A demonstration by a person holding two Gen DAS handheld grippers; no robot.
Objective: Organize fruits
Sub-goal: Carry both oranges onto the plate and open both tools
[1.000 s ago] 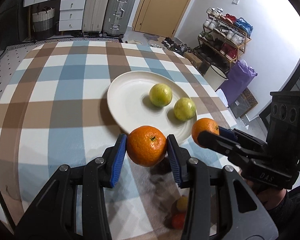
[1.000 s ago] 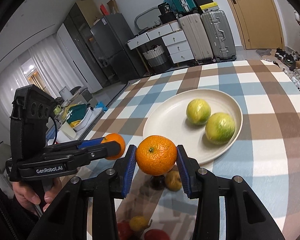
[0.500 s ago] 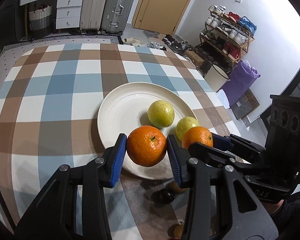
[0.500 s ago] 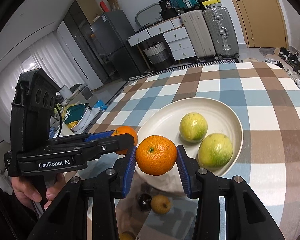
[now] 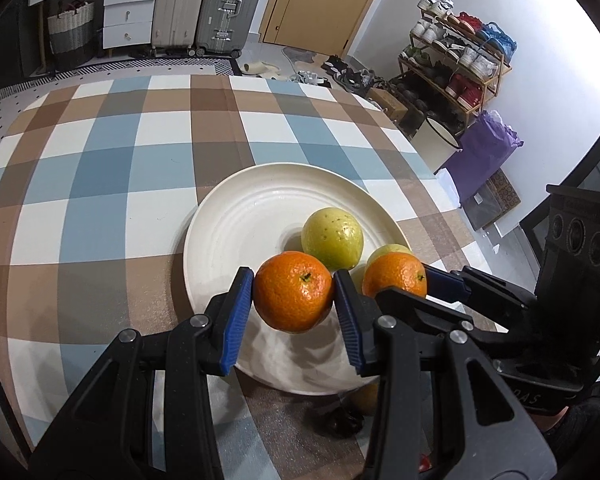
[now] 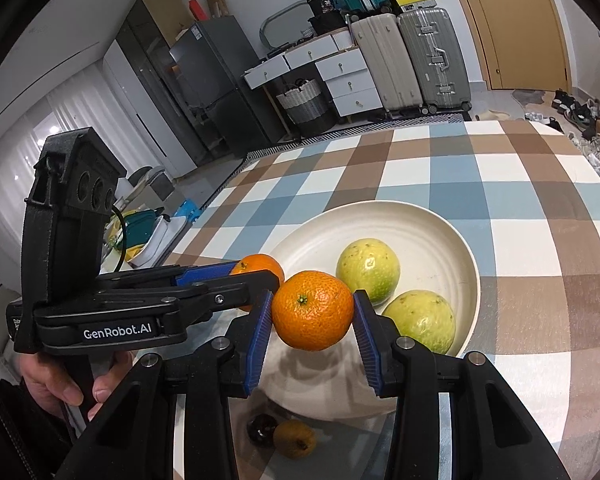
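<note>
**Two oranges poised over the plate**

My left gripper point(image 5: 294, 300) clamps one orange point(image 5: 294, 297) between its blue pads; my right gripper point(image 6: 312, 314) clamps another orange point(image 6: 312, 310). I hold both above the near rim of the white plate point(image 5: 240, 216) on the checked counter point(image 5: 100, 168), where two yellow-green fruits point(image 6: 368, 270) already sit, so I judge the oranges are meant to join them.

White lettering "GenRobot.AI" reads on the side of the black plastic left gripper point(image 6: 256, 276), seen from the right wrist view. In the left wrist view, pale letters approx. "DAS", upside down and partly cut off, sit on the black plastic right gripper point(image 5: 396, 280) body. A small label w/ "38" shows on a dark bag point(image 6: 323, 3) atop the drawers; other box print is too small to read.
</note>
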